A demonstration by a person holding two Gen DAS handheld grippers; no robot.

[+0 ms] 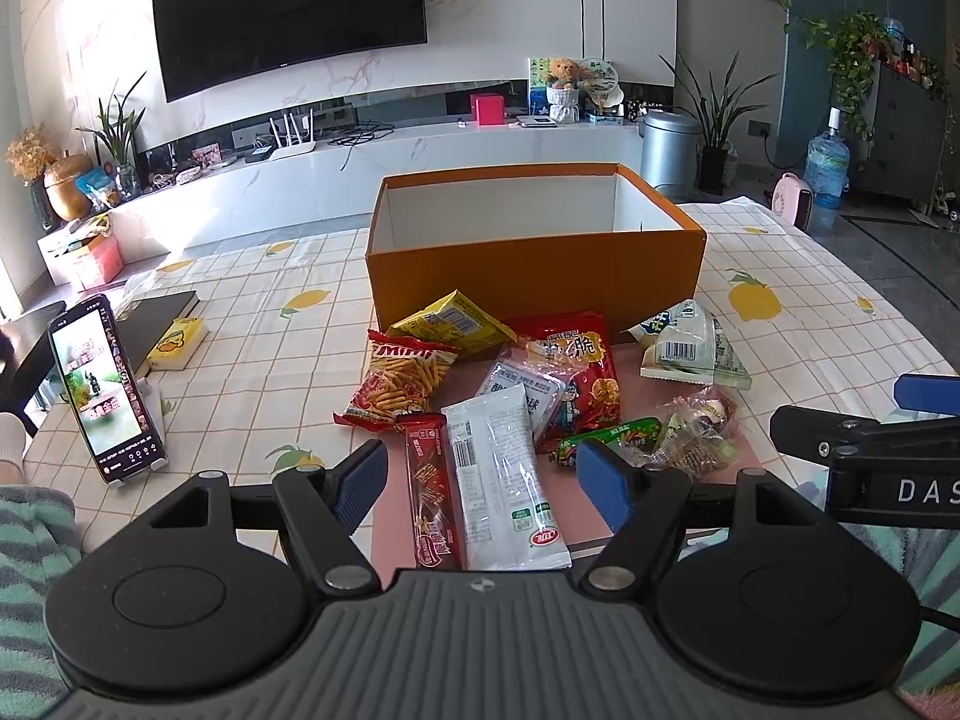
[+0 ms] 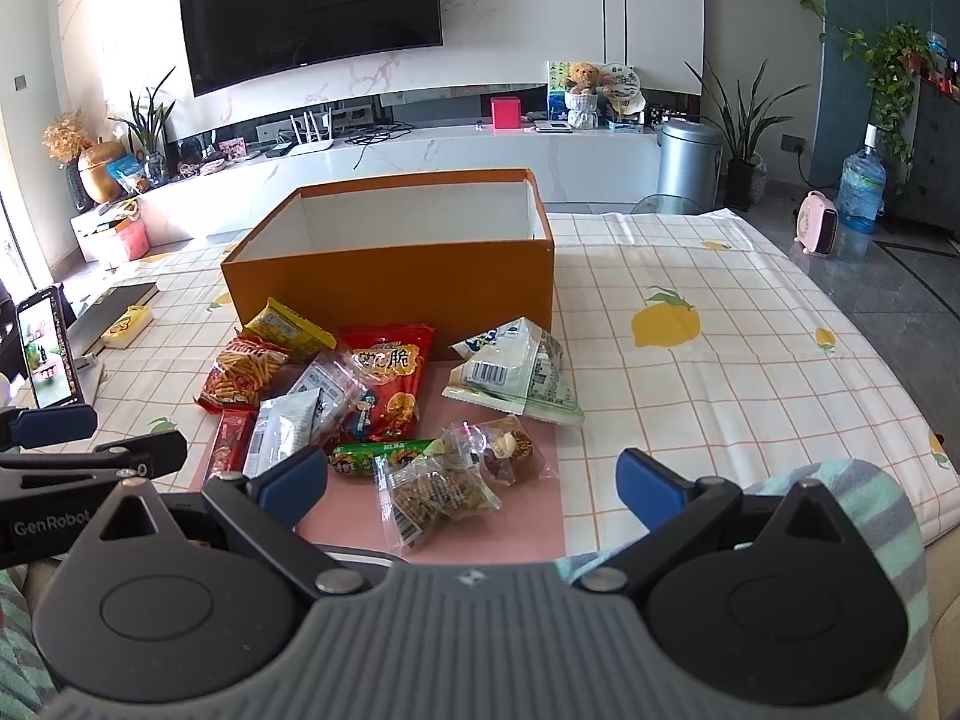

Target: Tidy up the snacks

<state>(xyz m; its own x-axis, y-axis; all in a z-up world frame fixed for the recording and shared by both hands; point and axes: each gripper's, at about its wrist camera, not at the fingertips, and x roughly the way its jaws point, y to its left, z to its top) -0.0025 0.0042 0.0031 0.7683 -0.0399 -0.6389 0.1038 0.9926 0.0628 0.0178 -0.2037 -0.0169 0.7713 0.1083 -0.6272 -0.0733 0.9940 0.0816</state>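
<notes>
White snack sachet [image 1: 507,480] lies lengthwise toward the orange box [image 1: 534,282]; both grippers gape empty.

Orange box [image 1: 534,276]: floor hidden behind its near wall in both views. White packet [image 1: 504,468] and red wafer bar [image 1: 431,498], between the left claw [image 1: 480,480] fingers: near ends covered by the claw body. Right claw [image 1: 870,438]: cut off at the left view's right edge. Packet print too small to read. Phone [image 2: 45,348] screen blurred.

Wall-mounted television [image 1: 288,12] over marble console [image 1: 420,150]
</notes>
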